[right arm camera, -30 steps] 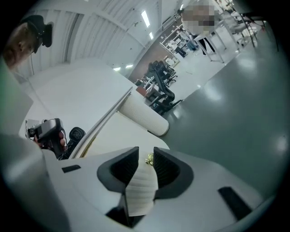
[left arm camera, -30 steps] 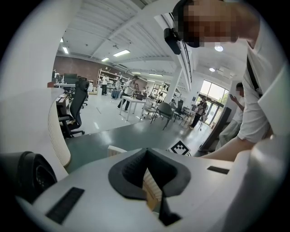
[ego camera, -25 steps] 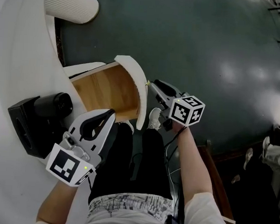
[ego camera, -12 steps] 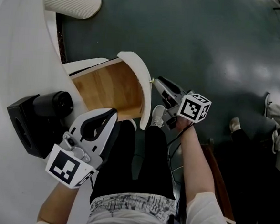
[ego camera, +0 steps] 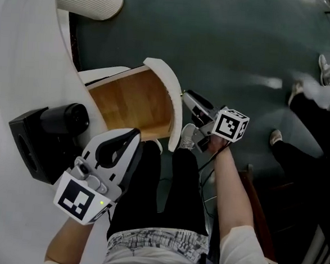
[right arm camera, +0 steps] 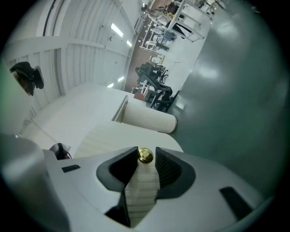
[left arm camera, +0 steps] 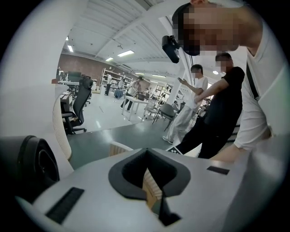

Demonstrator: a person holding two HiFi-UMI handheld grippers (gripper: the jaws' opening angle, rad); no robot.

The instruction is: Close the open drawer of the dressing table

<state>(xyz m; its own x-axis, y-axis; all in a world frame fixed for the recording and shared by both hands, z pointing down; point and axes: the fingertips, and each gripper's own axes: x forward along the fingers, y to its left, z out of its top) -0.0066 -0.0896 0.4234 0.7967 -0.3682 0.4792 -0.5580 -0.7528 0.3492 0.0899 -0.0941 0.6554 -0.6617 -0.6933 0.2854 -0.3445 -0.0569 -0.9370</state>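
Right gripper (right arm camera: pixel 146 154) jaws have just been opening, loose around the knob (right arm camera: pixel 145 156). Left gripper (ego camera: pixel 132 133) closed, empty, near the open drawer (ego camera: pixel 133 106).

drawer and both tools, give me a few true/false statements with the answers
1. The drawer is open, with its wooden inside showing. True.
2. The brass knob sits between the right tool's jaws. True; the jaws have just been opening and do not clamp it.
3. The left tool grips the drawer front. False: its jaws are together on nothing, short of the drawer.
4. The black device lies inside the drawer. False: it rests on top of the dressing table, to the left of the drawer in the head view.
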